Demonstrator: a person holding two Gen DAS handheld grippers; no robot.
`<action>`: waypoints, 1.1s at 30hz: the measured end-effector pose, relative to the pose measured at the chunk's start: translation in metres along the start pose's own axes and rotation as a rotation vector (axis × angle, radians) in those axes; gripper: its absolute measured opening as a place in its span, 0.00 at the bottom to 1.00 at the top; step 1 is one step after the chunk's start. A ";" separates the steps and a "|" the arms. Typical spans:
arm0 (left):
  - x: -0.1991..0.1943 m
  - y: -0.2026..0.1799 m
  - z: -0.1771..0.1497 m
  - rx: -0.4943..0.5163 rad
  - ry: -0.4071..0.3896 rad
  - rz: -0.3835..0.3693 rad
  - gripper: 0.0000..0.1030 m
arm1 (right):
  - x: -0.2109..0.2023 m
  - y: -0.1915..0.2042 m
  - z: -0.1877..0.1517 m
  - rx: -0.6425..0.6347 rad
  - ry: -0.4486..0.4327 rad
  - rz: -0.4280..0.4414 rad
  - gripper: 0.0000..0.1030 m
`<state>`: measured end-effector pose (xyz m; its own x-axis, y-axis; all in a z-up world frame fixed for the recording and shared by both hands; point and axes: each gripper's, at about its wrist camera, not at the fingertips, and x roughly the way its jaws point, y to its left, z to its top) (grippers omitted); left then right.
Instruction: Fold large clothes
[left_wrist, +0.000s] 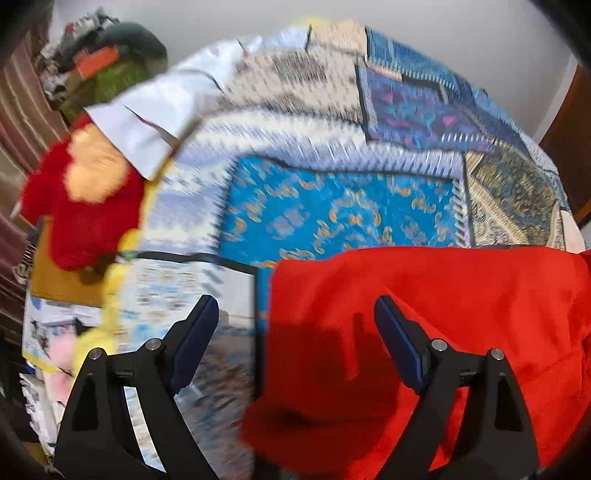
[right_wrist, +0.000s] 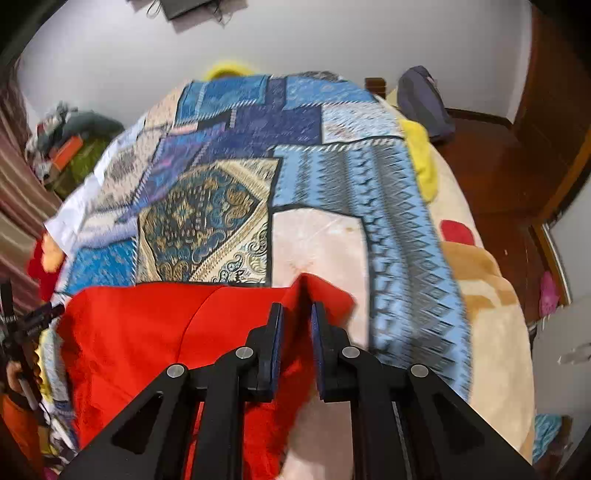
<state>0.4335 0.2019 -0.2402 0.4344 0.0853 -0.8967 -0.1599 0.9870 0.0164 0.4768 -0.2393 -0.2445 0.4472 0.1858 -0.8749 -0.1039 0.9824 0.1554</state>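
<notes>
Red garment (left_wrist: 424, 314): one large piece of plain bright red cloth, soft and creased, spread partly flat on the patchwork bedspread (right_wrist: 325, 177), one edge lifted into a peak.

Red garment (left_wrist: 443, 295) on seemingly patchwork-covered bed (right_wrist: 229, 206)

Left gripper (left_wrist: 295, 317) spread wide; right gripper (right_wrist: 297, 314) clamped nearly closed.

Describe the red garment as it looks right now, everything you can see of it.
The red garment is plain bright red cloth, soft and slightly fuzzy, lying partly folded on the patchwork bedspread at its near edge. A curved seam crosses it. The right gripper pinches one corner, lifting it into a peak. The left gripper stands open above its left edge, not gripping it.
</notes>
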 end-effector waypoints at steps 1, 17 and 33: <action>0.012 -0.004 -0.001 0.005 0.026 0.011 0.84 | 0.014 0.005 -0.001 -0.036 0.029 -0.050 0.10; 0.044 -0.033 -0.036 0.195 0.000 0.177 0.90 | 0.019 -0.037 -0.045 -0.066 0.064 -0.176 0.10; -0.016 0.021 -0.031 0.067 -0.045 0.063 0.90 | -0.060 -0.035 -0.016 0.013 -0.100 -0.030 0.10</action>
<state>0.3962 0.2175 -0.2393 0.4654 0.1525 -0.8719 -0.1291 0.9862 0.1036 0.4396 -0.2847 -0.2051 0.5363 0.1573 -0.8292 -0.0786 0.9875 0.1365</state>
